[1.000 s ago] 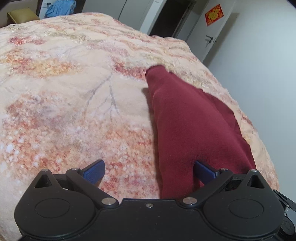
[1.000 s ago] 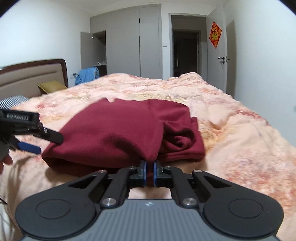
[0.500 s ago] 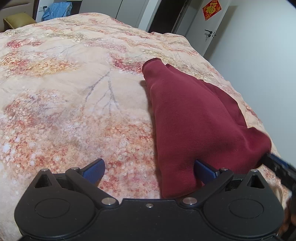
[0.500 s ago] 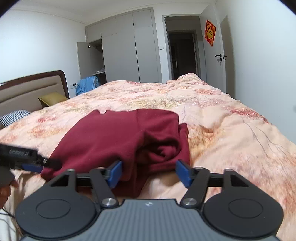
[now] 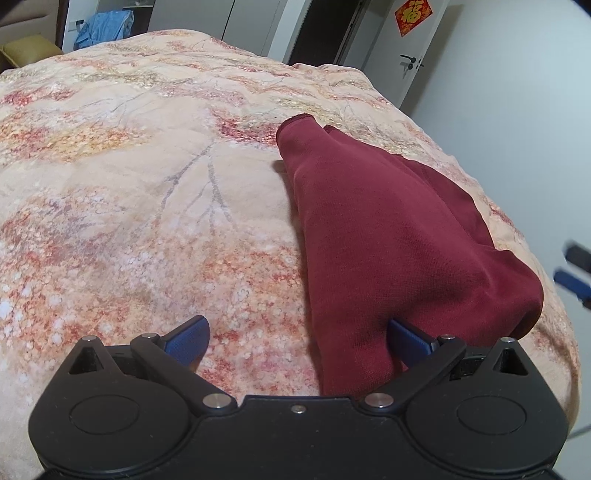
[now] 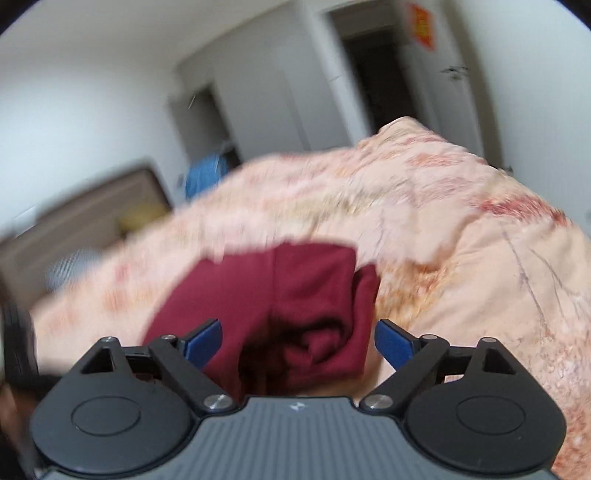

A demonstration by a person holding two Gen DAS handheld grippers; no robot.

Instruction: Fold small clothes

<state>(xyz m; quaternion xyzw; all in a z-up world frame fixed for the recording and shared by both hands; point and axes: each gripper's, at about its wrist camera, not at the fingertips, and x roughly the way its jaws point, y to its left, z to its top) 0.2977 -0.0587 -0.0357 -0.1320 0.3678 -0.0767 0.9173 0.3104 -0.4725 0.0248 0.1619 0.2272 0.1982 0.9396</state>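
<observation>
1. While both wrist views look across it, the quilt [image 5: 147,206], peach with red and yellow blossom print, covers the bed and fills most of each picture
2. Behind it stand a white wall [image 5: 509,92], a wardrobe [image 6: 266,99], a dark doorway [image 5: 314,33] and a door [image 5: 417,48] bearing a red paper sign [image 5: 413,14]; the right view is blurred
3. On the quilt lies the garment [image 5: 388,236], dark red and folded over itself, near the bed's right edge as the left view shows it; its near end is bunched in loose folds in the right view [image 6: 295,306]
4. The left gripper [image 5: 297,341] has its jaws spread wide; its right finger [image 5: 408,341] touches the garment's near edge, the left finger [image 5: 186,338] is over bare quilt, and nothing is pinched
5. The right gripper [image 6: 299,341] has its jaws opening, already wide apart; the garment's bunched end shows between the blue pads [image 6: 395,341], but they do not press on it
6. A blue cloth [image 5: 105,27] hangs at the far left by the wardrobe, with a yellow cushion [image 5: 27,51] below it
</observation>
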